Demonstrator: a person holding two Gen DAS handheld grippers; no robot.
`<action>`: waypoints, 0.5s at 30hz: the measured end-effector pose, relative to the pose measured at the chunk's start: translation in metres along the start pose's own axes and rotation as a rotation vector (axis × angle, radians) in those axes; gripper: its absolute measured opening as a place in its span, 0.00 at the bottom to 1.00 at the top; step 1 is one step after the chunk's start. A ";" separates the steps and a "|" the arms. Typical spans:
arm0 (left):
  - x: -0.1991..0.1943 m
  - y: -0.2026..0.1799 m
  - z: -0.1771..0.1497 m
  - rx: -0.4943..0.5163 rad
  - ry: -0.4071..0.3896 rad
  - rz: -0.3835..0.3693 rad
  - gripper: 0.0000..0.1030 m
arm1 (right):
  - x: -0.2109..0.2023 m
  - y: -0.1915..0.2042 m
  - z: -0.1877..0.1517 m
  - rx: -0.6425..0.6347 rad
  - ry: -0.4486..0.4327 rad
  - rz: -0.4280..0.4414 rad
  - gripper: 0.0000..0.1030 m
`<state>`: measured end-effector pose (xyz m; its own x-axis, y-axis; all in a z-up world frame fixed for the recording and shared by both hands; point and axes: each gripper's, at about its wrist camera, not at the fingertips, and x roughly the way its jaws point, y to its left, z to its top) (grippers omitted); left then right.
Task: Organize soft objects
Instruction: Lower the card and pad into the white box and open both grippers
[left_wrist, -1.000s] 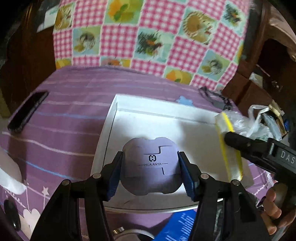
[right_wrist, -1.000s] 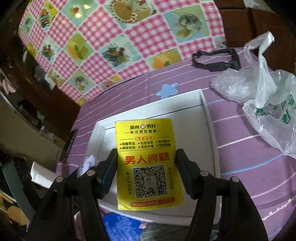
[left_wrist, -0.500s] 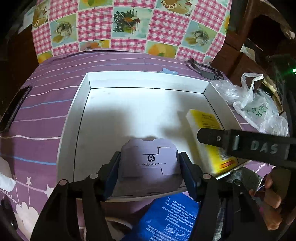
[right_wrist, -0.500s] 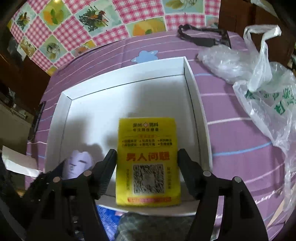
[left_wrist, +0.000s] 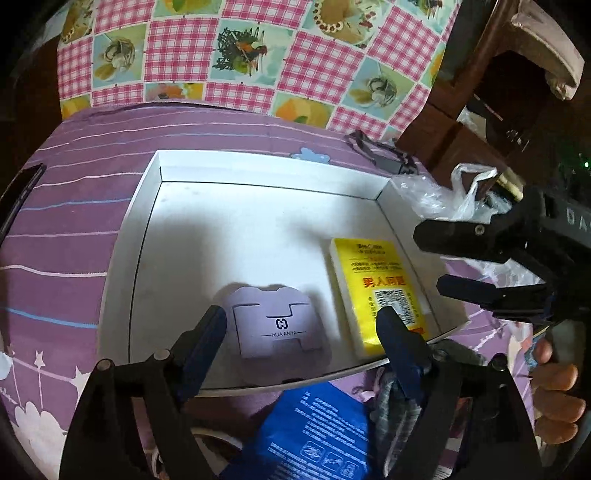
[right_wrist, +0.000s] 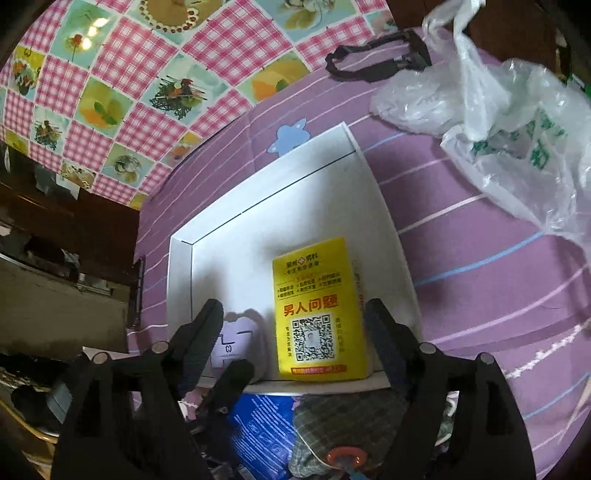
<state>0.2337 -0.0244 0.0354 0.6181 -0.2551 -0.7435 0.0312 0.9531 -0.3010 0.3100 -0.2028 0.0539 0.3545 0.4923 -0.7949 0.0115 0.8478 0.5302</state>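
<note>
- The white tray (left_wrist: 144, 236) sits on a purple striped bedspread (left_wrist: 74, 229), and two soft packs now lie flat on its floor near the front edge.
- The lilac pack (left_wrist: 279, 325) rests in the tray's near middle, directly ahead of the left gripper (left_wrist: 303, 332). That gripper's jaws are opening; the pack sits between the pads, but a gap shows on each side, so nothing presses on it.
- The yellow pack (right_wrist: 317, 310) lies to the right of the lilac one, close beside the tray's right wall, with its long axis running from the front edge toward the back. The right gripper (right_wrist: 291, 332) straddles its near end with jaws opening; the pads stand clear of both long sides.
- In the left wrist view the right gripper (left_wrist: 458, 258) hangs over the tray's right rim, with a hand (left_wrist: 557, 391) on its grip below.
- Both packs look released, so this placing step seems done.
- What the coming move turns on: the remaining soft things, a blue packet (left_wrist: 314, 432) and a plaid cloth (right_wrist: 347, 417), lie just outside the tray's front edge, under and behind the fingertips. Each gripper would likely need to draw back toward the person before dropping onto one.
- The plaid cloth sits nearer the right gripper; the blue packet lies between the two.
</note>
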 end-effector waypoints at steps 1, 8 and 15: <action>-0.002 0.000 0.001 -0.003 -0.003 -0.011 0.81 | -0.002 0.002 0.000 -0.010 0.000 -0.006 0.79; -0.026 -0.015 0.006 0.053 -0.083 0.037 0.81 | -0.003 0.016 -0.007 -0.079 0.028 -0.020 0.79; -0.039 -0.011 0.010 0.031 -0.112 0.014 0.77 | -0.009 0.024 -0.008 -0.133 -0.011 -0.067 0.79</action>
<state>0.2172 -0.0229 0.0741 0.7028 -0.2231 -0.6755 0.0446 0.9615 -0.2711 0.2993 -0.1859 0.0715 0.3672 0.4319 -0.8238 -0.0882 0.8978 0.4314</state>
